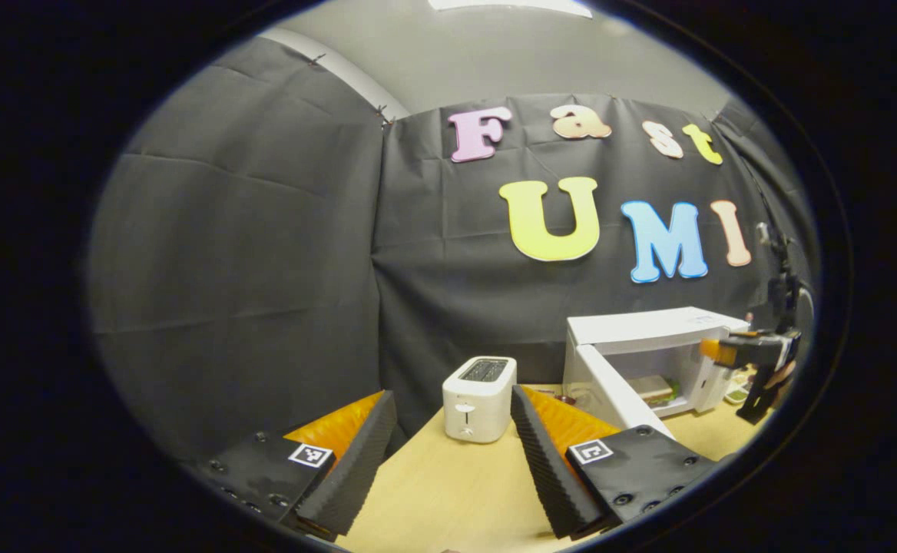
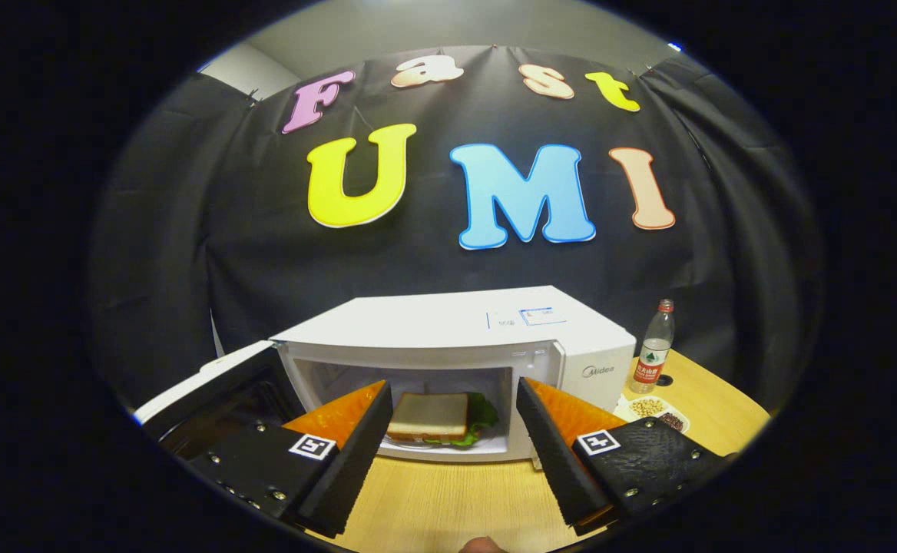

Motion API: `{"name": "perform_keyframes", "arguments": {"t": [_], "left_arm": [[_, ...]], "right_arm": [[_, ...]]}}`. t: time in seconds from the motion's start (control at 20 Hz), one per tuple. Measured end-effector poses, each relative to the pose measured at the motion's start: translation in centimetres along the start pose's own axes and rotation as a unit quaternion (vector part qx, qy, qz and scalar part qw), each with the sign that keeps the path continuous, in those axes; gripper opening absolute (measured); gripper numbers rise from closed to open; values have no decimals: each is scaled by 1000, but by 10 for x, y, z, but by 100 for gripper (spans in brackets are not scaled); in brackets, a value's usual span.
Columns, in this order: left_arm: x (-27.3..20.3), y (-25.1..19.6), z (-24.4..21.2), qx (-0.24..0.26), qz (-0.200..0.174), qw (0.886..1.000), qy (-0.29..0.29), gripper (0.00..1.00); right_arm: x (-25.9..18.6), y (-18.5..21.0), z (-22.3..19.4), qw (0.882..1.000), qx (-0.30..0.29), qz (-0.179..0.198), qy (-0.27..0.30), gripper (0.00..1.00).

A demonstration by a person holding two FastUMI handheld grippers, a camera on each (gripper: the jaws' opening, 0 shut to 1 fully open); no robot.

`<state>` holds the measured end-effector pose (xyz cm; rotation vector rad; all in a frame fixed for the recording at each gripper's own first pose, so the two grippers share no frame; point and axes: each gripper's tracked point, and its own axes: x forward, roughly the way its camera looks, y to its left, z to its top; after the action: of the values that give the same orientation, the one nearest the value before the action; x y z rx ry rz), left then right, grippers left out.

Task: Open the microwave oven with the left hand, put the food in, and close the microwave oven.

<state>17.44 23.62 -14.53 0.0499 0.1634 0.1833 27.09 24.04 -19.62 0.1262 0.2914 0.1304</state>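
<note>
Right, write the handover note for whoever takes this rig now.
Left tool: open, holding nothing, back over the table near the toaster.
Right tool: open, holding nothing, in front of the microwave oven.
Sandwich: on its plate inside the oven.
Door: swung open to the left.
Done: oven opened, food in.
Left: close the door with the left tool.

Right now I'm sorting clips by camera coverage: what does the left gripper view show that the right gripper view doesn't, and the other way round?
Left gripper view: a white toaster on the table beside the microwave, and the right tool in front of the oven's open cavity.

Right gripper view: a water bottle and a small dish of snacks right of the microwave, and a clear look at the sandwich on its plate inside.

Both: the microwave with its door swung open, food inside, the wooden table, and each view's own tool open, holding nothing.
</note>
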Motion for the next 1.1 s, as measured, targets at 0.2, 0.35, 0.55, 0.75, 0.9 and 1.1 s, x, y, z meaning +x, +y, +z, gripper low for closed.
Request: {"name": "perform_keyframes", "arguments": {"t": [0.2,0.35,0.55,0.75,0.9,1.1], "left_arm": [[1,-12,-10,0,-4,1000,7,98],[1,-19,-20,0,-3,1000,16,98],[-1,-24,-37,5,6,1000,29,97],[-7,-23,-59,11,14,999,46,100],[-10,-28,-73,1,9,998,57,100],[-10,-39,-83,1,-3,998,68,71]], "right_arm": [[-39,-11,32,999,-8,5,-31,98],[-68,-20,51,999,-10,10,-51,98],[-100,-37,63,998,-8,12,-58,98],[-136,-51,67,998,4,10,-59,98],[-154,-63,69,998,-8,3,-63,98],[-167,-73,70,998,-10,-7,-63,98]]}}
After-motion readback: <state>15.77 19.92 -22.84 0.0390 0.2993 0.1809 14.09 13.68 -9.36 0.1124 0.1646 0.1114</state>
